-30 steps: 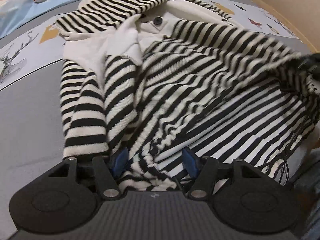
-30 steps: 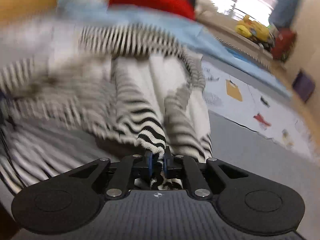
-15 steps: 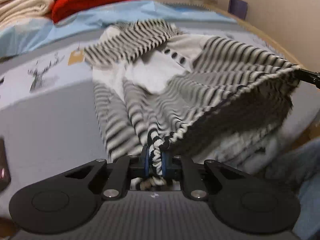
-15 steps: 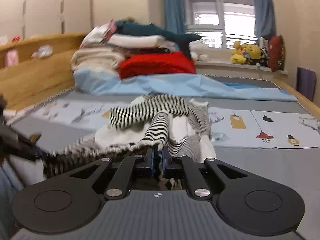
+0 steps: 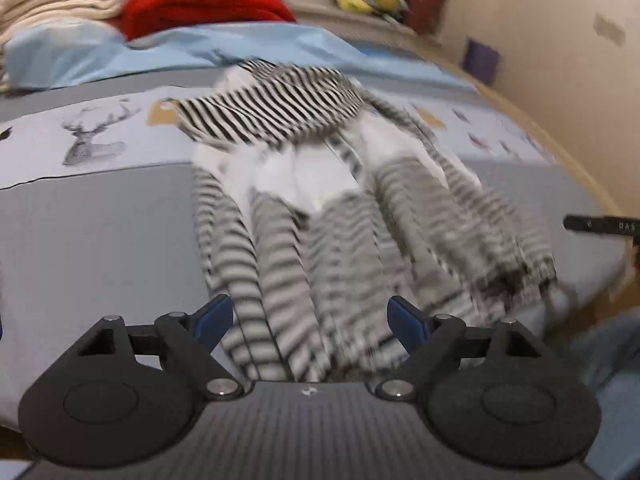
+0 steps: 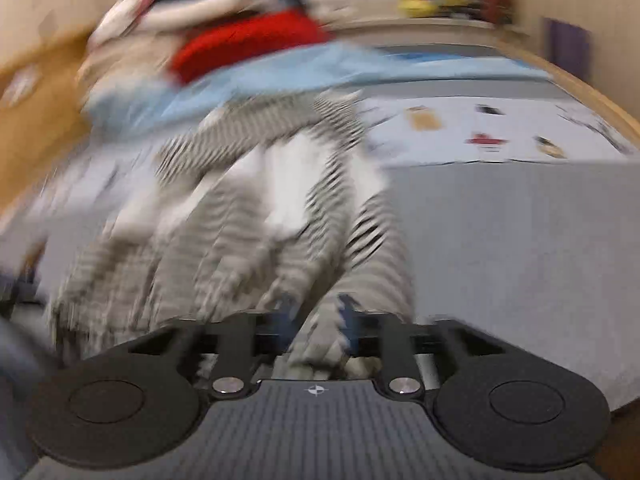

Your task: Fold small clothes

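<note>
the striped garment [image 5: 320, 208] is lying on the grey bed cover [image 5: 104, 232], its long axis running straight away from both grippers, with the collar end far and the hem end near.

the left gripper [image 5: 310, 320] is standing wide open, its blue pads [image 5: 214, 316] spread to either side of the near hem and gripping nothing. the hem is lying between and just ahead of the jaws.

the right gripper [image 6: 314, 320] is parting its jaws only slightly; a bunch of striped cloth is sitting between them, but motion blur is making it impossible to tell whether the pads are clamping it.

judgement: the left gripper is the nearer one to a free hem edge for any re-grasp.

the garment's sleeves and right-hand edge are smearing in both views. the stacked bedding [image 5: 200, 12] behind is reading only as colour blocks.
</note>
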A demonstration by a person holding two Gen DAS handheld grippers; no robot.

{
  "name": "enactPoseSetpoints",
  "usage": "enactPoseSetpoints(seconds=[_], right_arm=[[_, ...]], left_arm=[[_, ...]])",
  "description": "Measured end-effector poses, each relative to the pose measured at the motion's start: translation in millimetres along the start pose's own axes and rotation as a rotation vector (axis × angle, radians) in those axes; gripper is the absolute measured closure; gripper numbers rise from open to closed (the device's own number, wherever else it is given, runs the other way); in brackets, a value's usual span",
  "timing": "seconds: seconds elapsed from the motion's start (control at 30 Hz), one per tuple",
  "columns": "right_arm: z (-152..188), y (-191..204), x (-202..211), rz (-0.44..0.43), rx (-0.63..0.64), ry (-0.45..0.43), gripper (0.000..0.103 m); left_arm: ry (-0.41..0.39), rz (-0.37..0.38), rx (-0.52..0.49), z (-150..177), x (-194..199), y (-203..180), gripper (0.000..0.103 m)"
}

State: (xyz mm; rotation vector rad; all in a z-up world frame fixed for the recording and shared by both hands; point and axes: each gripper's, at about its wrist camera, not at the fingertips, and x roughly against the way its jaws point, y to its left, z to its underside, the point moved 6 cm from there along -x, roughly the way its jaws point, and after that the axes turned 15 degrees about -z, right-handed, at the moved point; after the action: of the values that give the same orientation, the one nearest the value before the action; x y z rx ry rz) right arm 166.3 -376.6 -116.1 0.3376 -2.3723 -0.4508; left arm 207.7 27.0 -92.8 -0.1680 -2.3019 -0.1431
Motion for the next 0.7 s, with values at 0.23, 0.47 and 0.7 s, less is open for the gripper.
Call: enactPoseSetpoints(seconds=[0.23, 0.47, 0.7], right_arm=[[-14, -27, -88, -0.033, -0.215, 0.126, 0.033], [9, -45, -71, 0.056, -0.083, 0.202, 0.1], [2, -46, -65, 0.091, -0.11, 0.195, 0.048]], left_arm=[[0.297, -0.109, 0.053, 13, -99, -16, 0.033], [0.278, -0.083, -0.128, 25, -69, 1, 0.069], [0.148, -0.145, -0.22, -63, -67, -11, 0.015]])
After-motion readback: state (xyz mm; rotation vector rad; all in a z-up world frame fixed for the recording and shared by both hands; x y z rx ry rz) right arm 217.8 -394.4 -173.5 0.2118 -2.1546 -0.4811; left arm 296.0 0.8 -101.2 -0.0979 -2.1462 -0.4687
